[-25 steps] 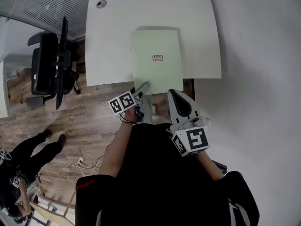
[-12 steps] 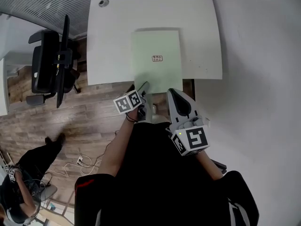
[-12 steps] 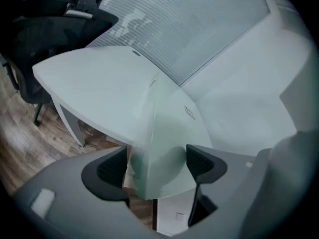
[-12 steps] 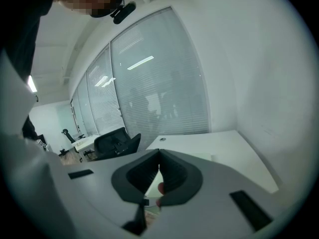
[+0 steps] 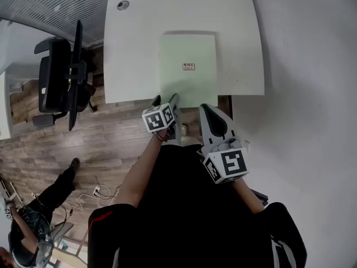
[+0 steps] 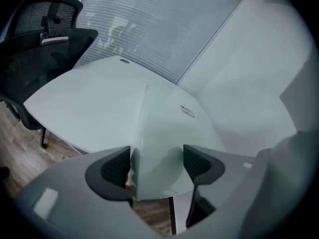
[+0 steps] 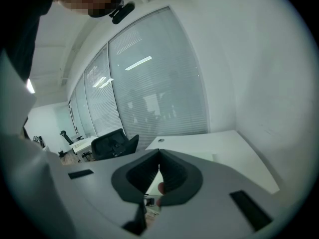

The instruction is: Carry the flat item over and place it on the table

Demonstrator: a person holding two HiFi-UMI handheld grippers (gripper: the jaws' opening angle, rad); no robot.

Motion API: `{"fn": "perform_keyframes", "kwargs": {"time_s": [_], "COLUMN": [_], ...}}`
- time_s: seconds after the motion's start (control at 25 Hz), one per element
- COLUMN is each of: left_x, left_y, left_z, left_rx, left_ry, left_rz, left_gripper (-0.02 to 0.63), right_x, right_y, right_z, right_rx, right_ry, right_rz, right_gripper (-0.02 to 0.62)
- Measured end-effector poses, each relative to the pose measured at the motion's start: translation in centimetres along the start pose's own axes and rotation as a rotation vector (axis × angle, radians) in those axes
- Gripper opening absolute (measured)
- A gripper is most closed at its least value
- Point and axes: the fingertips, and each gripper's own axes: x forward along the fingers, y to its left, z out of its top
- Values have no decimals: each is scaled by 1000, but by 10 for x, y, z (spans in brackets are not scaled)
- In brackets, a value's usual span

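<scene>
A pale green flat board (image 5: 188, 77) with a small red label (image 5: 188, 67) lies on the white table (image 5: 134, 49), its near end overhanging the front edge. My left gripper (image 5: 165, 101) sits at that near end. In the left gripper view the board (image 6: 164, 128) lies between the jaws of the left gripper (image 6: 157, 163). The jaws have just been closing; the left pad is close against the board's edge and the right pad stands off it. My right gripper (image 5: 205, 110) hovers beside it at the table's front edge. In its own view the right gripper (image 7: 159, 171) is shut on nothing.
A black office chair (image 5: 58, 77) stands left of the table. A white wall runs along the right side. A round cable grommet (image 5: 123, 4) sits at the table's far left corner. A person (image 5: 33, 228) and loose cables (image 5: 95, 191) are on the wooden floor at lower left.
My left gripper has rolled and its marker cube has shifted right toward the board's near end. The right gripper has stayed put. The person at lower left has moved.
</scene>
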Motion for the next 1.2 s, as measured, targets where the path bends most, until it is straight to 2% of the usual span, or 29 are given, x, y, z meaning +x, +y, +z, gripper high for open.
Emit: {"fn": "perform_keyframes", "kwargs": {"time_s": [0.52,1.0,1.08,1.2], "left_x": [26,50,51,48], "left_y": [-9,-19,-20,-22], "left_z": [34,59,60,64], "left_rx": [-14,-25,-13,53], "left_ry": [-8,-5,-7,-15], "left_rz": [-1,9,9,24], "left_gripper": [334,334,334,334], "right_x": [18,19,17,14], "right_y": [-11,-43,-46,-49], "right_z": [3,10,10,12], "right_rx": [20,48,50,51], "right_ry": [10,-6,-12,-18], "right_rz": [-4,-60,-65,-71], "right_gripper": [2,1,2,2]}}
